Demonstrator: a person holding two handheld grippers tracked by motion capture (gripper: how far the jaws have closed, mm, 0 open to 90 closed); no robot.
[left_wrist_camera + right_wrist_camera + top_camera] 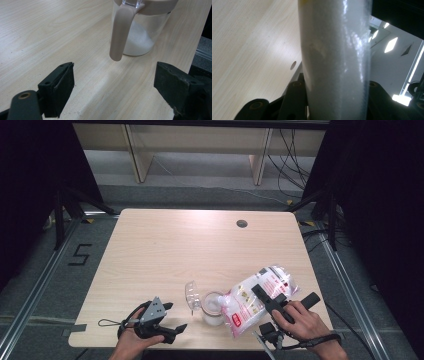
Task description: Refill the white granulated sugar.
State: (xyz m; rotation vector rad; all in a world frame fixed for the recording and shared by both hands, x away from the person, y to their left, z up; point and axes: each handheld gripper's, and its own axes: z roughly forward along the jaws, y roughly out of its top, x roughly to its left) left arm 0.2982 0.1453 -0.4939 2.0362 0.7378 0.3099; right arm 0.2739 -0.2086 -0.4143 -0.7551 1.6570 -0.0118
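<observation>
1. Left gripper (169, 319): black body, blocky black jaws w/ round screw holes, grey three-cornered plate on top, thin black cable loop.
2. Right gripper (262, 295): black, long body, black cable.
3. Right wrist: black strap.

counter (165, 250): pale wood grain, dark round hole far right | bag (260, 292): clear plastic, white grains, red-and-white label | jar (140, 32): clear, white powder at bottom, beige rim and handle | lid (192, 296): clear | left gripper (175, 317): black, grey plate | right gripper (265, 295): black | floor (45, 270): grey
</observation>
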